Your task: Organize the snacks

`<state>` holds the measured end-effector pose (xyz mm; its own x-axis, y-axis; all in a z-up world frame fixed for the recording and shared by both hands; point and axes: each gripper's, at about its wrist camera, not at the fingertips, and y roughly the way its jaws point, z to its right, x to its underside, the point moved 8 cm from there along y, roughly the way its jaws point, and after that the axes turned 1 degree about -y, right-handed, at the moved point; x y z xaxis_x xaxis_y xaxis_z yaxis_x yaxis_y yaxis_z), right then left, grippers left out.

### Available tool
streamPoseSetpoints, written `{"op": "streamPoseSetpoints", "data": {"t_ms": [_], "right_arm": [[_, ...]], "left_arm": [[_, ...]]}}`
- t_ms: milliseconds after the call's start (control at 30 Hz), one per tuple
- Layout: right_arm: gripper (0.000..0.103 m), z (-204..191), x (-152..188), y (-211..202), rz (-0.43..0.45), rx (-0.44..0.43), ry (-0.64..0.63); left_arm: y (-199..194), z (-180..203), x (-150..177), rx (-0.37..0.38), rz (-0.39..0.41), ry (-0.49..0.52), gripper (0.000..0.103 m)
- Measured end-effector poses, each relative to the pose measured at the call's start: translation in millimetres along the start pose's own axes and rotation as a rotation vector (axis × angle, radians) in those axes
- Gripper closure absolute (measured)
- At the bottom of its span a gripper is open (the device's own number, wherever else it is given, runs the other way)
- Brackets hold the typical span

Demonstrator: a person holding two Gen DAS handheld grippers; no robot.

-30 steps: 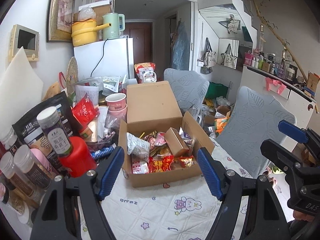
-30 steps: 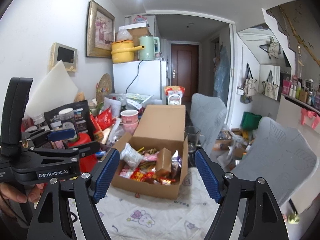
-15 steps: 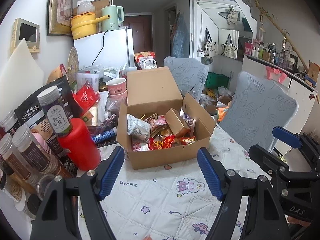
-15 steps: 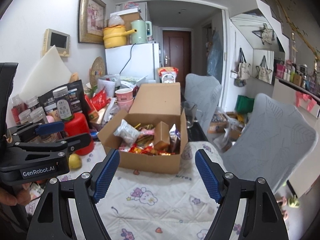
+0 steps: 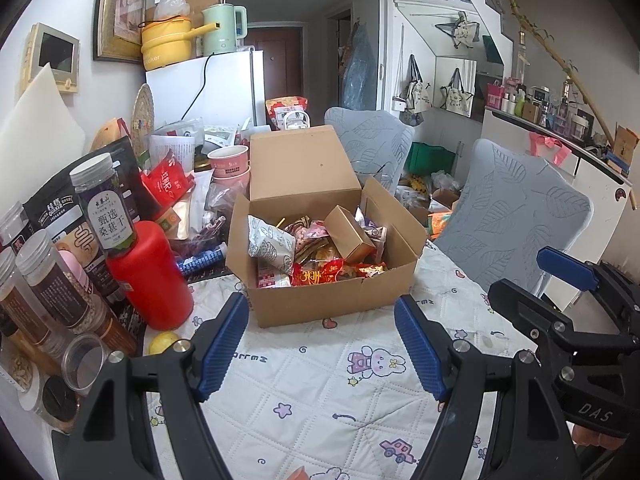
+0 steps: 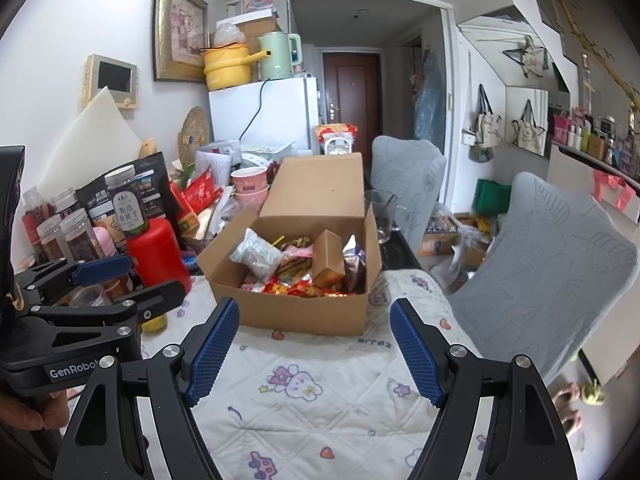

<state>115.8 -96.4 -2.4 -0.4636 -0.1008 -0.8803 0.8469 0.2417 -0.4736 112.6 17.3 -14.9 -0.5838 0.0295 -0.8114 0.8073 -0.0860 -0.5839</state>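
open snack box [image 6: 288, 312] on quilted cloth [image 6: 320, 400], spread empty tongs [image 6: 314, 354]

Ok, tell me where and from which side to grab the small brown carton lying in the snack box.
Grip the small brown carton across its two long flat sides, near the raised end. Come from above: it lies tilted on top of the packets, and the walls of the cardboard box block a level approach. The open right tongs look wide enough.

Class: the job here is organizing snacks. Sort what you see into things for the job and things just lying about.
For the job: cardboard box, white snack packet, small brown carton, red wrappers.

Lying about: red container, pink cups, yellow pot, green kettle.
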Motion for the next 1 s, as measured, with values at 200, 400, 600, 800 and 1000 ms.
{"op": "streamPoseSetpoints", "data": {"t_ms": [200, 400, 600, 800, 1000], "right_arm": [[0.025, -0.7, 0.3, -0.3, 0.004, 0.000, -0.010], [0.025, 0.2, 0.6, 2.1, 0.000, 0.004, -0.008], [0.025, 1.4, 0.0, 2.8, 0.000, 0.004, -0.004], [0.025, 0.7, -0.3, 2.3, 0.001, 0.001, -0.007], [0.025, 0.7, 0.4, 2.5, -0.001, 0.001, -0.010]], "left_arm": [[-0.5, 0.6, 0.0, 0.004, 0.001, 0.003, 0.028], [0.7, 1.3, 0.0, 0.010, -0.002, 0.006, 0.028], [1.3, 0.7, -0.7, 0.016, -0.004, 0.004, 0.028], [0.3, 0.3, -1.6, 0.011, -0.001, 0.002, 0.028], [-1.9, 0.5, -1.6, 0.019, 0.000, 0.005, 0.028]]}}
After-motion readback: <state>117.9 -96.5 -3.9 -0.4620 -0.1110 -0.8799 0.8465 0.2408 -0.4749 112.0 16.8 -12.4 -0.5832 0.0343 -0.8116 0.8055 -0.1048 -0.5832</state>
